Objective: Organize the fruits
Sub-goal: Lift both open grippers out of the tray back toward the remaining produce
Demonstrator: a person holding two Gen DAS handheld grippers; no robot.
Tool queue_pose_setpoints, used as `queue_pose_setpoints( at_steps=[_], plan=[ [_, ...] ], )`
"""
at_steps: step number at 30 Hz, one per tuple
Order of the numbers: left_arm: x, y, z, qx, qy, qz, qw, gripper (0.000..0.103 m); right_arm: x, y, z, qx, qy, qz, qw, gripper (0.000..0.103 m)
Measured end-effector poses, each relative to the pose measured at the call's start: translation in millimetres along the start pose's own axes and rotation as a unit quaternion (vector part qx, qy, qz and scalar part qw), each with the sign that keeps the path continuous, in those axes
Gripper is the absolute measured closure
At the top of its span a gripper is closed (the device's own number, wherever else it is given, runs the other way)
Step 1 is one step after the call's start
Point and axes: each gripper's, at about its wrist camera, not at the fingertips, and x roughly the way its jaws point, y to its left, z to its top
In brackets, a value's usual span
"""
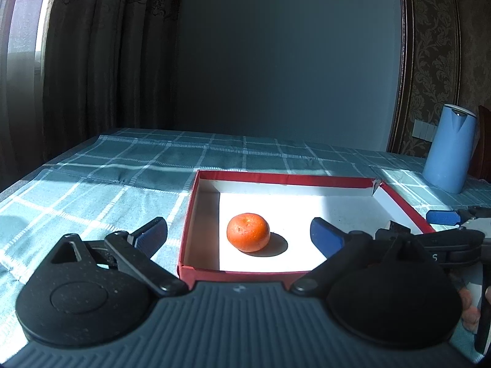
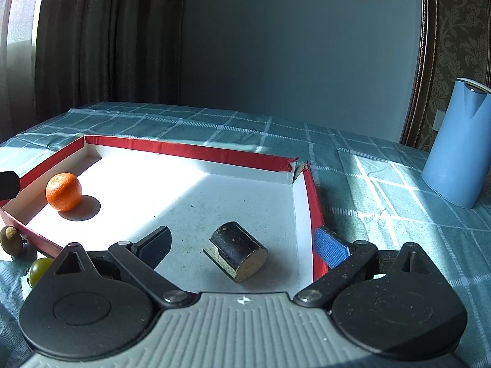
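An orange mandarin (image 1: 248, 231) rests on the white floor of a red-rimmed shallow box (image 1: 276, 178), in line with my left gripper (image 1: 242, 234), whose blue pads stand wide and do not touch it. In the right wrist view the mandarin (image 2: 63, 191) lies at the box's left end. A short dark sugarcane piece (image 2: 237, 250) lies on the box floor (image 2: 190, 153) between the wide fingers of my right gripper (image 2: 245, 245), free of both pads. Outside the box's left corner lie a brownish kiwi (image 2: 10, 240) and a green fruit (image 2: 39, 270).
A blue kettle (image 2: 458, 144) stands on the checked teal tablecloth (image 2: 383, 199) at the right; it shows in the left wrist view too as the kettle (image 1: 449, 148). Dark curtains and a wall are behind the table. The right gripper's body (image 1: 454, 245) sits at the left view's right edge.
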Motion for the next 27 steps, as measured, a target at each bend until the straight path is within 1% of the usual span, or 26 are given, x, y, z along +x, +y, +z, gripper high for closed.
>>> queue_pose_setpoints(
  at_steps=[3,7,11,15,18,20,22,23,27],
  plan=[
    [-2,4,-1,-0.004,0.001,-0.005,1.0,0.004,-10,-7,0,0.016,-0.016,-0.007,1.0,0.003],
    [-7,9,-3,-0.005,-0.001,-0.005,1.0,0.0,-26,-23,-3,0.05,-0.038,-0.004,0.998,0.003],
    [-13,13,-7,0.001,-0.001,-0.009,1.0,0.0,-44,-40,-7,0.081,-0.064,-0.006,0.995,0.003],
    [-18,17,-9,0.007,-0.003,-0.018,0.9998,0.0,-65,-56,-15,0.098,-0.093,-0.01,0.991,0.003],
    [-23,24,-15,0.007,0.002,-0.023,0.9997,0.0,-76,-65,-26,0.091,-0.102,-0.006,0.991,0.003],
    [-26,28,-22,0.008,0.014,-0.028,0.9995,0.0,-82,-66,-35,0.074,-0.099,-0.008,0.992,0.003],
    [-29,30,-23,0.005,0.012,-0.039,0.9992,0.0,-87,-65,-43,0.05,-0.094,-0.003,0.994,0.003],
    [-30,30,-24,0.005,0.009,-0.036,0.9993,0.0,-89,-65,-45,0.044,-0.092,-0.002,0.995,0.003],
    [-25,23,-25,0.023,0.023,-0.028,0.9991,0.0,-99,-67,-53,0.039,-0.089,-0.007,0.995,0.003]
  ],
)
